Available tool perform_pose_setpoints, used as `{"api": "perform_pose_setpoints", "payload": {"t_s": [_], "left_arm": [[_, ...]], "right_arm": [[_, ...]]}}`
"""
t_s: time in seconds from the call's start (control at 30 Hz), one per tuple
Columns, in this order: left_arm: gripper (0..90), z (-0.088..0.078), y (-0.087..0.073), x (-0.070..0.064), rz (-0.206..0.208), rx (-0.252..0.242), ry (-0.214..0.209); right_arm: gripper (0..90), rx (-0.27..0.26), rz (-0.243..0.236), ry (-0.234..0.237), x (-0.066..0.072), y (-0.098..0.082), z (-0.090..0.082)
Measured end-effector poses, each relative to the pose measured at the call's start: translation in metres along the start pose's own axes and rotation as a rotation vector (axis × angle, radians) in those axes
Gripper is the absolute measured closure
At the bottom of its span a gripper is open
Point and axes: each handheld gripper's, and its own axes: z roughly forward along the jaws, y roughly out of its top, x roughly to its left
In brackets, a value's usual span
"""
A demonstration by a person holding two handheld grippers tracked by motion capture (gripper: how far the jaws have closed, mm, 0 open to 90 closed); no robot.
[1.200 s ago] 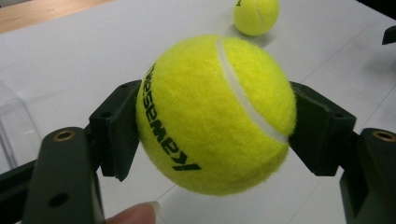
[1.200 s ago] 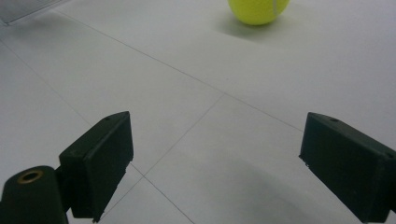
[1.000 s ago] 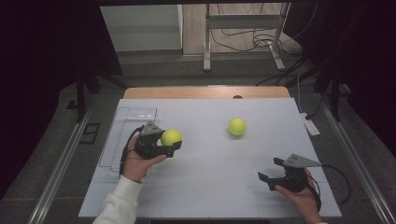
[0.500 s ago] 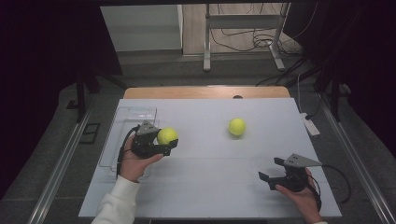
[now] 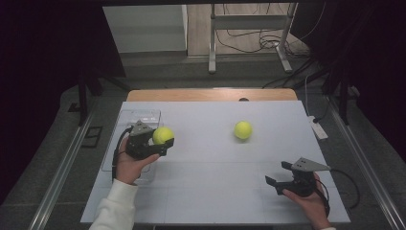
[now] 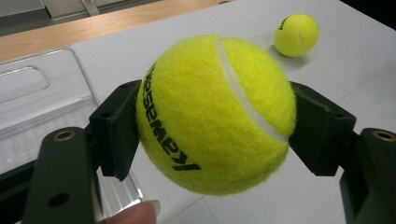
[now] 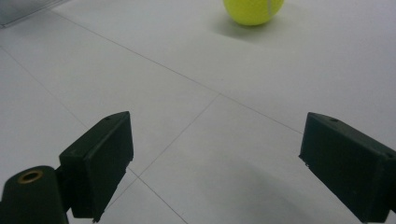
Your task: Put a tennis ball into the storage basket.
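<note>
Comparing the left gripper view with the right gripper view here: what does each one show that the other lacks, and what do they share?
Left gripper view: a tennis ball with black lettering, clamped between the jaws of the left hand-held gripper, with a clear plastic tray and a strip of wooden table edge behind it.

Right gripper view: the right hand-held gripper, its jaws wide apart with nothing between them, above the white tabletop.

Both: the second tennis ball lying loose on that white tabletop.
</note>
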Motion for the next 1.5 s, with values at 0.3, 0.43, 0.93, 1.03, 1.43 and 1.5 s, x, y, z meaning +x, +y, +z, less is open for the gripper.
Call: {"api": "perform_pose_setpoints", "payload": {"t_s": [0.3,0.43,0.93,1.03,1.43,1.5], "left_arm": [[26.3,-0.005,-0.001,0.008,-0.025,-0.016,0.020],[26.3,-0.008,-0.001,0.010,-0.030,-0.026,0.025],[26.3,-0.012,-0.002,0.024,-0.073,-0.038,0.056],[26.3,-0.011,-0.002,0.024,-0.069,-0.030,0.065],[26.3,-0.016,0.008,0.040,-0.102,-0.041,0.113],[26.3,-0.016,0.009,0.043,-0.108,-0.042,0.115]], "right_arm": [[10.1,0.002,-0.001,0.000,0.000,0.000,0.001],[10.1,0.002,-0.002,0.000,0.000,0.000,0.000],[10.1,0.000,0.000,0.001,0.000,0.000,0.000],[10.1,-0.004,0.005,0.000,0.000,-0.001,-0.002],[10.2,-0.009,0.007,-0.003,0.000,-0.001,-0.003],[10.2,-0.009,0.007,-0.003,0.000,-0.001,-0.003]]}}
